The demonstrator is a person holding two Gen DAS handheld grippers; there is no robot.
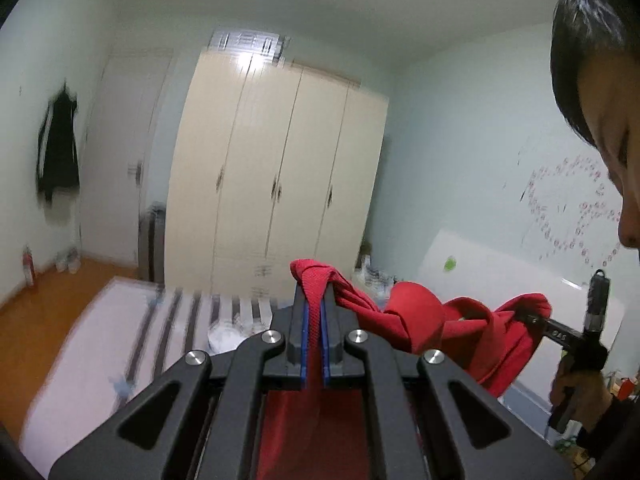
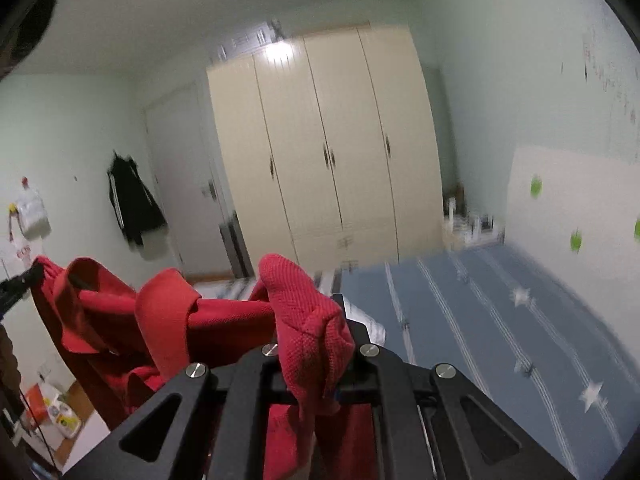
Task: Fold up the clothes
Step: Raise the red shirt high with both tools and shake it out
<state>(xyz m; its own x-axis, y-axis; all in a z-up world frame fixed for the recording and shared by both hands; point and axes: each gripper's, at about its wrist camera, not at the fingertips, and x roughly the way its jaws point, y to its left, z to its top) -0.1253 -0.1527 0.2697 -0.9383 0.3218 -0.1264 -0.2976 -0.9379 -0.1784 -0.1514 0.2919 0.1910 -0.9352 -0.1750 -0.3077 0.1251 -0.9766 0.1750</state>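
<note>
A red knit garment [image 1: 404, 320] hangs in the air, stretched between my two grippers above the bed. My left gripper [image 1: 314, 300] is shut on one end of it, with red cloth pinched between its blue pads and draped over the tips. In the left wrist view the right gripper [image 1: 532, 316] grips the other end at the far right. In the right wrist view my right gripper [image 2: 316, 320] is shut on the red garment [image 2: 168, 320], which covers its fingers. The left gripper [image 2: 24, 280] holds the far end at the left edge.
A bed with a blue striped, star-patterned cover [image 2: 500, 320] lies below. A cream four-door wardrobe [image 1: 276, 168] stands at the back. A black jacket [image 1: 58, 148] hangs on the left wall. The person's head [image 1: 600, 100] is close on the right.
</note>
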